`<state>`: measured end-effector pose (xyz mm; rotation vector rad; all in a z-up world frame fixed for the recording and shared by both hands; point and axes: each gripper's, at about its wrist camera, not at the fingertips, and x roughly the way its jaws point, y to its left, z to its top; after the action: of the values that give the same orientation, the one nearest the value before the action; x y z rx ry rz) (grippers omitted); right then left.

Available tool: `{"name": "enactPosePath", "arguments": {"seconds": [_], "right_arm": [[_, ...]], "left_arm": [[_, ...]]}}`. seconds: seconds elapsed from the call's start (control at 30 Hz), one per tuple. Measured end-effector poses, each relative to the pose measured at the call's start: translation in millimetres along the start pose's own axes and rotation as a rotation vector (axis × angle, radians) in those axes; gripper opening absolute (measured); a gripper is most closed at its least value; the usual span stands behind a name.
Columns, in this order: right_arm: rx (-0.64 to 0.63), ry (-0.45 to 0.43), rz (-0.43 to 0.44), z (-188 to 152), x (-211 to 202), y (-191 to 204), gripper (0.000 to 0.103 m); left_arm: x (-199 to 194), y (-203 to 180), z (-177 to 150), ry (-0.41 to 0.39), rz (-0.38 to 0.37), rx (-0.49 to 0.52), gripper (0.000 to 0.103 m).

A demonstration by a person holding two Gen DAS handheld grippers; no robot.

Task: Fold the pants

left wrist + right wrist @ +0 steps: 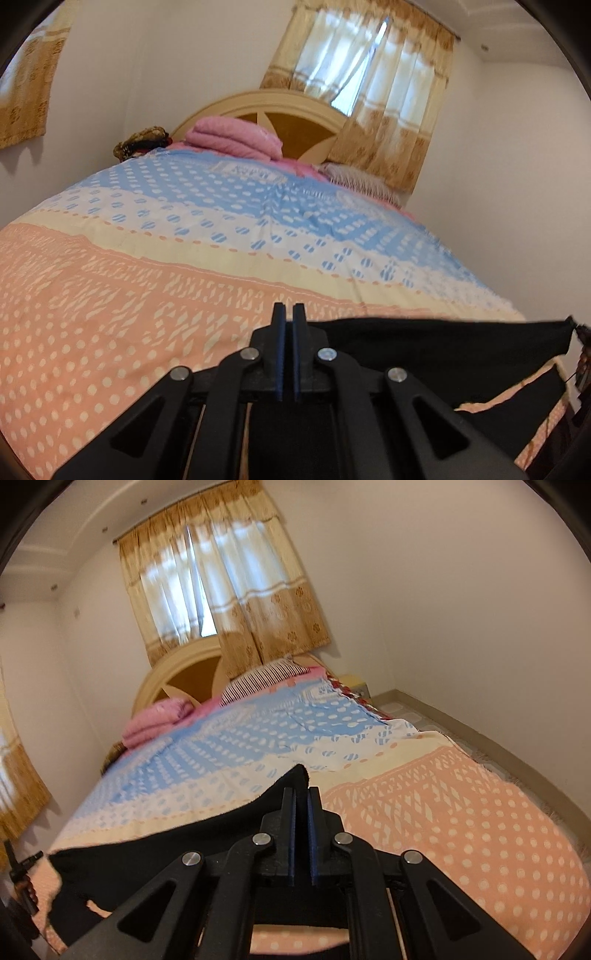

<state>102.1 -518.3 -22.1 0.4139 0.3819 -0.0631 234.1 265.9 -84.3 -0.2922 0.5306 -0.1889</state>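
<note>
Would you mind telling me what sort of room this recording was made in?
A bedroom, most likely: a bed with a patterned bedspread, an arched headboard, pillows and a curtained window.

My black pants (443, 343) hang over a bedspread (147, 258) banded peach with cream dots, pale yellow, and blue-and-white spots. Pink blankets (236, 142) sit by golden floral curtains (258, 602).

White walls (443, 590) — curtained window (207, 590), patterned bed (147, 277)

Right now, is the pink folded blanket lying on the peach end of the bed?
No, the pink folded blanket lies at the headboard end.
</note>
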Motion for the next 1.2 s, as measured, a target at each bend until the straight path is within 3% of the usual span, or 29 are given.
{"name": "enactPosePath", "arguments": {"seconds": [0.1, 0.27, 0.37, 0.43, 0.5, 0.67, 0.73, 0.87, 0.9, 0.97, 1.0, 1.13, 1.2], "right_arm": [[-0.001, 0.006, 0.03, -12, -11, -3, 0.005], [0.012, 0.047, 0.003, -23, -1, -8, 0.005], [0.011, 0.06, 0.001, -21, 8, -5, 0.005], [-0.006, 0.072, -0.006, -21, 14, 0, 0.005], [-0.02, 0.085, -0.006, -20, 21, 3, 0.005], [-0.052, 0.106, -0.009, -21, 35, 11, 0.005], [-0.055, 0.112, -0.014, -21, 39, 11, 0.005], [-0.06, 0.123, -0.025, -22, 47, 11, 0.005], [-0.06, 0.126, -0.027, -21, 49, 10, 0.005], [-0.06, 0.131, -0.036, -21, 53, 10, 0.005], [-0.061, 0.133, -0.044, -20, 54, 9, 0.005], [-0.075, 0.138, -0.079, -14, 62, 9, 0.005], [-0.079, 0.134, -0.088, -8, 66, 9, 0.005]], "left_arm": [[-15, 13, -12, -0.02, -0.051, -0.045, 0.003], [1, 12, -26, 0.095, -0.011, -0.012, 0.004], [22, 9, -19, 0.151, 0.023, -0.032, 0.03], [37, 1, -14, 0.173, 0.052, -0.004, 0.073], [56, -7, -8, 0.197, 0.065, 0.027, 0.079], [104, -18, -4, 0.31, 0.105, 0.085, 0.078], [123, -19, -7, 0.366, 0.123, 0.108, 0.067], [155, -15, -18, 0.486, 0.144, 0.103, 0.056], [156, -15, -20, 0.489, 0.149, 0.109, 0.054], [154, -24, -22, 0.466, 0.122, 0.155, 0.035], [151, -27, -22, 0.464, 0.099, 0.164, 0.013], [122, -42, -13, 0.36, 0.084, 0.242, 0.012], [108, -37, -3, 0.317, 0.061, 0.21, 0.012]]}}
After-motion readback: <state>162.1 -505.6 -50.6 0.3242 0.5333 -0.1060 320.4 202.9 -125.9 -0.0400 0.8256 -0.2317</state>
